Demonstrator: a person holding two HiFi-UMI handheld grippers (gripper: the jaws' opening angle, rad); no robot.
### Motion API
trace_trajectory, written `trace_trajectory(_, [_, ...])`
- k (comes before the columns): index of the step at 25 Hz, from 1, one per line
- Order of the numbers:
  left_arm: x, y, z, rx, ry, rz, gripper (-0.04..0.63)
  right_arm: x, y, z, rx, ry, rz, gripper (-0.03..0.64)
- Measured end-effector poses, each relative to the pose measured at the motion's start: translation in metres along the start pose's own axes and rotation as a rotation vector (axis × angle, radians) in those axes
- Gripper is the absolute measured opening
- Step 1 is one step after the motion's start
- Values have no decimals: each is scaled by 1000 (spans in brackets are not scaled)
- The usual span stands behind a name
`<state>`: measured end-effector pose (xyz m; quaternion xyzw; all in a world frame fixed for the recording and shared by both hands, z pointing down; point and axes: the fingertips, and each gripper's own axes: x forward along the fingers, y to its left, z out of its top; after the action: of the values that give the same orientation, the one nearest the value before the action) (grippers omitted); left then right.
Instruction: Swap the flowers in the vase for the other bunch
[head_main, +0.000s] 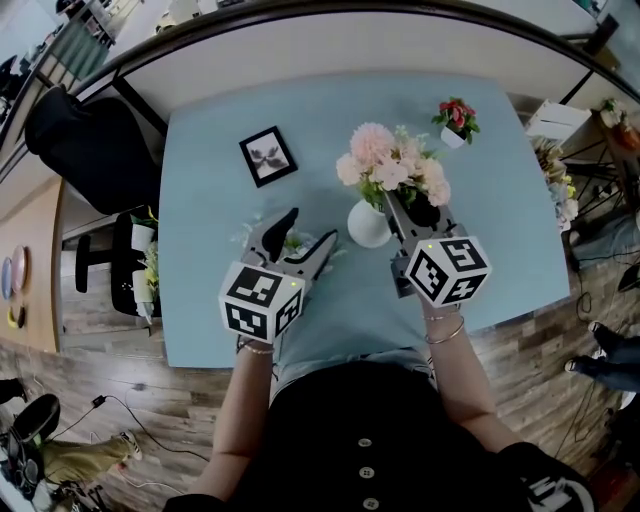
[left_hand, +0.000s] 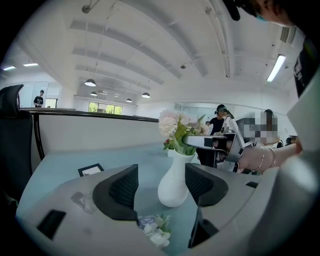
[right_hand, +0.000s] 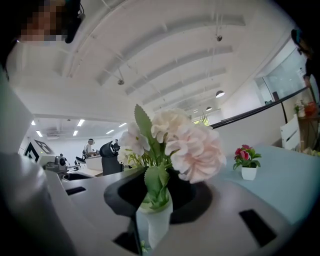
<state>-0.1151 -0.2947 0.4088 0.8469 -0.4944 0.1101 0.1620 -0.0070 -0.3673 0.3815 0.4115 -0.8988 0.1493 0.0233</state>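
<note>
A white vase (head_main: 366, 228) (left_hand: 174, 187) (right_hand: 155, 225) stands mid-table on the light blue table (head_main: 200, 300), holding pink and cream flowers (head_main: 385, 160) (left_hand: 172, 125) (right_hand: 185, 145). My right gripper (head_main: 400, 206) (right_hand: 159, 192) reaches in from the right, jaws closed on the stems just above the vase's neck. To the vase's left, my left gripper (head_main: 311, 226) (left_hand: 161, 187) is open and tilted down. Beneath it a small bunch of white and lilac flowers (head_main: 290, 243) (left_hand: 155, 232) lies on the table; the jaws do not hold it.
A black picture frame (head_main: 268, 156) (left_hand: 91, 170) lies at the back left. A small white pot of red flowers (head_main: 456, 120) (right_hand: 246, 162) stands at the back right. A black chair (head_main: 95, 150) is off the table's left side. The person's body is at the near edge.
</note>
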Motion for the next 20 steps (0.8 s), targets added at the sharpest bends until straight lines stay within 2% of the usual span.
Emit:
trace_trajectory(7, [-5, 2, 7, 7, -21, 11, 281, 1, 5, 9, 21, -19, 10, 86])
trace_trajectory(20, [-15, -2, 12, 16, -44, 11, 281, -8, 17, 32, 38, -73, 65, 75])
